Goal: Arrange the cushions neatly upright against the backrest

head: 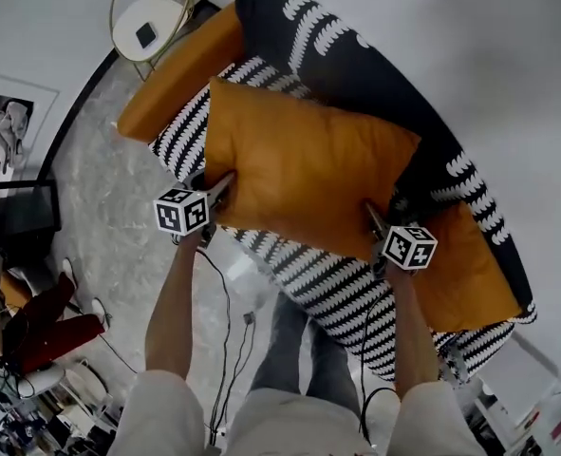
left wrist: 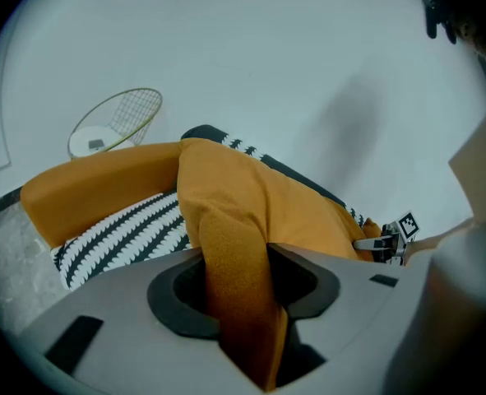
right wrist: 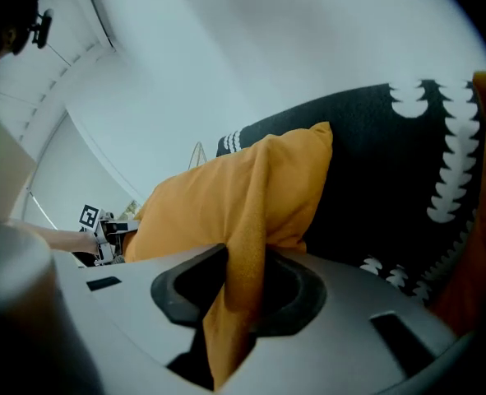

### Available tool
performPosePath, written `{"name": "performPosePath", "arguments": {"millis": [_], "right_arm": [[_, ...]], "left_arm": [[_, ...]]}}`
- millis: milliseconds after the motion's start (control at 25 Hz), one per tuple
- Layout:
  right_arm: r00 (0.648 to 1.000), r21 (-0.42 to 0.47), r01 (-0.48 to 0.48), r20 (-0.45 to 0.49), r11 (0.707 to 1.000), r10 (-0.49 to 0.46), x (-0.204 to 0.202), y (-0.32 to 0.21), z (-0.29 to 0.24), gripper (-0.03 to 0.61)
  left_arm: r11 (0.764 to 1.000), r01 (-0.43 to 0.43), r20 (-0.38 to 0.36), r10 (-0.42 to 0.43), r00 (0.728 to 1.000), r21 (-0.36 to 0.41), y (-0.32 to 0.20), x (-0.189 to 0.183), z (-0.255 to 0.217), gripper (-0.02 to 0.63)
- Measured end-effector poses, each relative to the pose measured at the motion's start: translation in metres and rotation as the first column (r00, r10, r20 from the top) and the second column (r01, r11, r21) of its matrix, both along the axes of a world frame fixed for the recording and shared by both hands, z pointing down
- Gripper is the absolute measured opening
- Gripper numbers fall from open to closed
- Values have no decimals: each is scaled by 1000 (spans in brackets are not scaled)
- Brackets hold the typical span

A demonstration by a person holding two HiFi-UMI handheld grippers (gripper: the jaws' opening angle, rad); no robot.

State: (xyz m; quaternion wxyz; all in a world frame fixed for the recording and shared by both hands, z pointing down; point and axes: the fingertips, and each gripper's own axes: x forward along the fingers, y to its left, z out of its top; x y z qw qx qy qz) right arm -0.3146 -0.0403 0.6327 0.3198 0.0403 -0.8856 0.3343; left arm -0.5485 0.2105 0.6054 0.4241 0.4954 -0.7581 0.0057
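A large orange cushion (head: 308, 164) lies tilted over the seat of the black-and-white patterned sofa (head: 337, 283), its top edge near the dark backrest (head: 375, 74). My left gripper (head: 219, 192) is shut on the cushion's near left corner, and the orange fabric (left wrist: 226, 245) is pinched between the jaws of this gripper (left wrist: 241, 290). My right gripper (head: 375, 220) is shut on the near right corner; the fold of the cushion (right wrist: 234, 204) runs down through this gripper (right wrist: 238, 290). A second orange cushion (head: 470, 274) lies at the sofa's right end.
An orange bolster (head: 180, 69) lies along the sofa's left end. A round wire side table (head: 152, 12) stands beyond it. Cables trail over the grey floor (head: 119, 245) beside the person's legs. Clutter and a red object (head: 47, 331) sit at the far left.
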Motion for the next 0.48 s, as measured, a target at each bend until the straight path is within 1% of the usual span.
{"name": "performPosePath", "arguments": {"millis": [200, 320, 480], "right_arm": [[998, 47, -32, 51, 998, 30, 8, -11, -31, 118], [994, 71, -87, 65, 994, 82, 18, -21, -43, 118], [987, 94, -148, 74, 985, 141, 41, -37, -58, 120]], "left_arm": [[999, -22, 43, 20, 999, 42, -14, 3, -29, 192], [996, -76, 52, 73, 996, 53, -37, 0, -38, 193], [989, -128, 62, 124, 990, 79, -66, 9, -47, 193]]}}
